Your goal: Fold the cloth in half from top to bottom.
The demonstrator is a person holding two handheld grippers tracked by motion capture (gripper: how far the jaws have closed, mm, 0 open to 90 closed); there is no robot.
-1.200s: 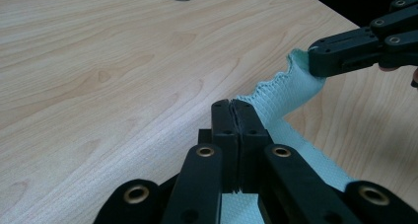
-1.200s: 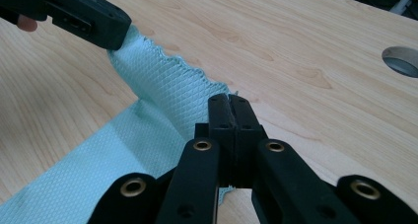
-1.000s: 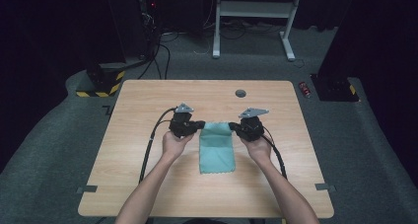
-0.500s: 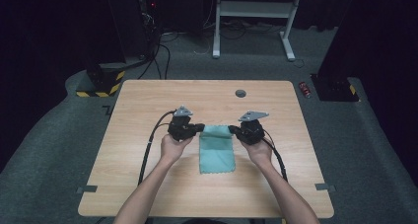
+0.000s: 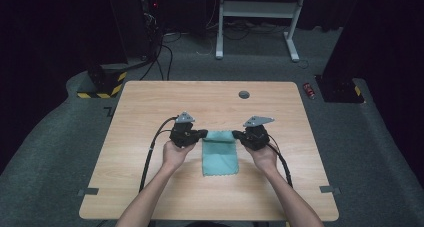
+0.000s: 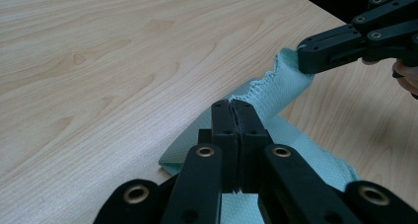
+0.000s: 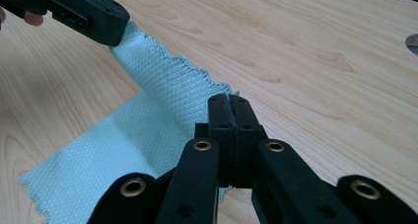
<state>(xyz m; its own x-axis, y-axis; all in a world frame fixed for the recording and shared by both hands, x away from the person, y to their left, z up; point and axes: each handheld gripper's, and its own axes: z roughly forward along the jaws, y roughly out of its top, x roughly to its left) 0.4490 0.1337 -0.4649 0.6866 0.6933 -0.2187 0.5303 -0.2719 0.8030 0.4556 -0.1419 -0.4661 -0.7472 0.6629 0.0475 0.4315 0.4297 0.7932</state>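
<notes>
A grommet [image 5: 243,94] sits far off on the bare table [image 5: 150,107]. The cloth [image 5: 219,157] runs near-far; left gripper [image 5: 202,133] and right gripper [image 5: 236,134] each clamp a far corner.

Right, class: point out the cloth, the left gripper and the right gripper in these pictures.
cloth [image 5: 220,157]: high view, on its flat middle lying on the table.
left gripper [image 5: 204,133]: high view, at its shut tips pinching the cloth's far corner.
right gripper [image 5: 235,134]: high view, at its shut tips on the other far corner.
</notes>
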